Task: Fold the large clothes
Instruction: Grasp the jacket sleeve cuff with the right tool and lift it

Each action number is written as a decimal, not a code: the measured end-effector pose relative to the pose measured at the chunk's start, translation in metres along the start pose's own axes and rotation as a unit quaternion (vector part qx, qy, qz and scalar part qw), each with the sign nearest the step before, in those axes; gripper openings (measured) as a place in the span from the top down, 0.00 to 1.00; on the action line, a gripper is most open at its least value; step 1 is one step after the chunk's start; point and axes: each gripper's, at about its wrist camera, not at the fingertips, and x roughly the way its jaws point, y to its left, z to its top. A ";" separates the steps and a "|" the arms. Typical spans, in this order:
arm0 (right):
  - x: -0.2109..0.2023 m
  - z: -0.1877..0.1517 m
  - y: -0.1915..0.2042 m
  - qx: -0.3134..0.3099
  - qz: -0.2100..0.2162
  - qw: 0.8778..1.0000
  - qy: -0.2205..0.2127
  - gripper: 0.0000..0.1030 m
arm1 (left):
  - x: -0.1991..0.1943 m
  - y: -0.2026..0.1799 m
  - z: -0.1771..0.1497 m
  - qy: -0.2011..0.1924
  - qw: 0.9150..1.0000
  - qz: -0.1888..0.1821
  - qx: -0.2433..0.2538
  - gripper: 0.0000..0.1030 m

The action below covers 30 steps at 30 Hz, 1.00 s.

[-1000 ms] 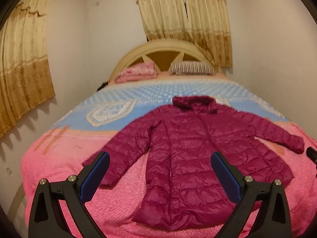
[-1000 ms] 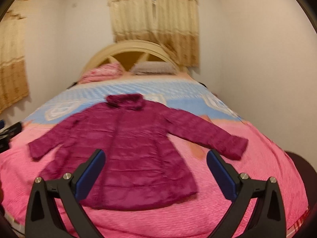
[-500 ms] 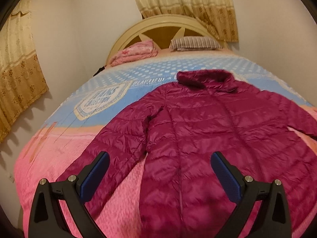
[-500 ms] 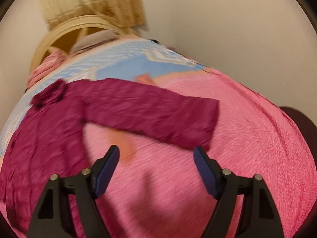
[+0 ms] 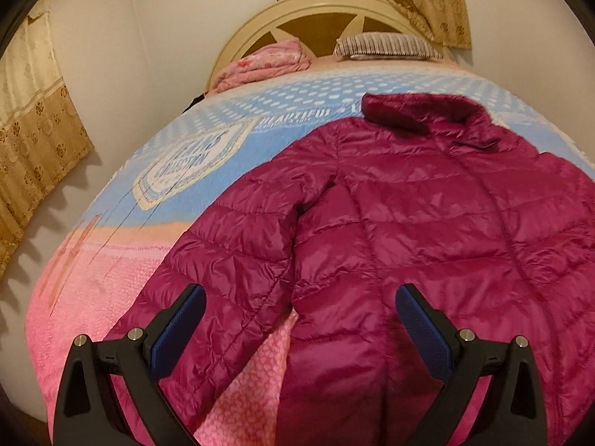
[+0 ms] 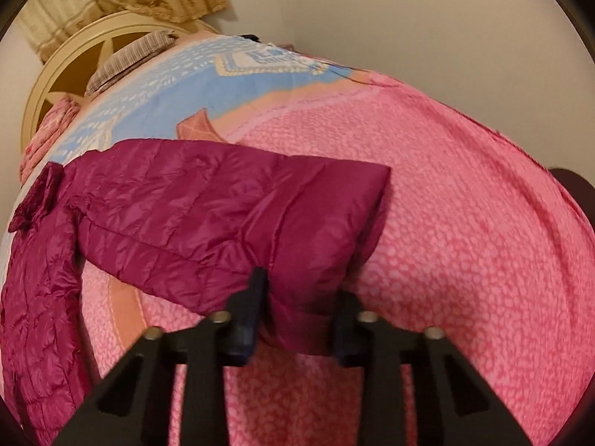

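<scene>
A magenta quilted puffer jacket (image 5: 427,230) lies front up and spread flat on the bed, collar toward the headboard. My left gripper (image 5: 299,316) is open and empty, low over the jacket's left sleeve (image 5: 223,267) and side seam. In the right wrist view the jacket's right sleeve (image 6: 223,208) stretches across the pink blanket. My right gripper (image 6: 297,316) has its jaws closing around the cuff end of that sleeve, with sleeve fabric bunched between the blue pads.
The bed (image 5: 93,297) carries a pink and blue blanket. A folded pink quilt (image 5: 264,61) and a striped pillow (image 5: 386,44) lie by the cream headboard (image 5: 316,11). Curtains hang behind and at the left. A wall runs close along the bed's right side (image 6: 446,37).
Both grippers have moved down and closer to the jacket. The right gripper swung to the right sleeve's cuff and its jaws narrowed around it. The left stays open.
</scene>
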 end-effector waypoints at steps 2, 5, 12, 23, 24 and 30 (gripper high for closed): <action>-0.001 0.004 0.005 -0.011 -0.001 1.000 -0.003 0.81 | 0.006 0.002 0.003 0.004 1.000 0.004 0.002 0.01; 0.002 0.016 0.019 -0.036 -0.007 0.999 -0.012 0.84 | 0.010 0.005 0.009 0.003 1.000 0.007 0.004 0.01; -0.018 0.044 0.089 -0.127 -0.009 0.989 -0.072 0.85 | 0.014 0.014 0.021 0.005 1.000 0.008 -0.007 0.01; -0.039 0.036 0.227 -0.259 0.025 0.957 -0.131 0.85 | 0.022 0.031 0.027 0.005 1.000 0.018 -0.013 0.01; -0.036 0.033 0.239 -0.268 0.031 0.954 -0.130 0.85 | 0.023 0.033 0.028 0.004 1.000 0.020 -0.015 0.01; -0.025 0.014 0.292 -0.308 0.048 0.942 -0.127 0.85 | 0.034 0.044 0.034 0.009 0.999 0.025 -0.029 0.01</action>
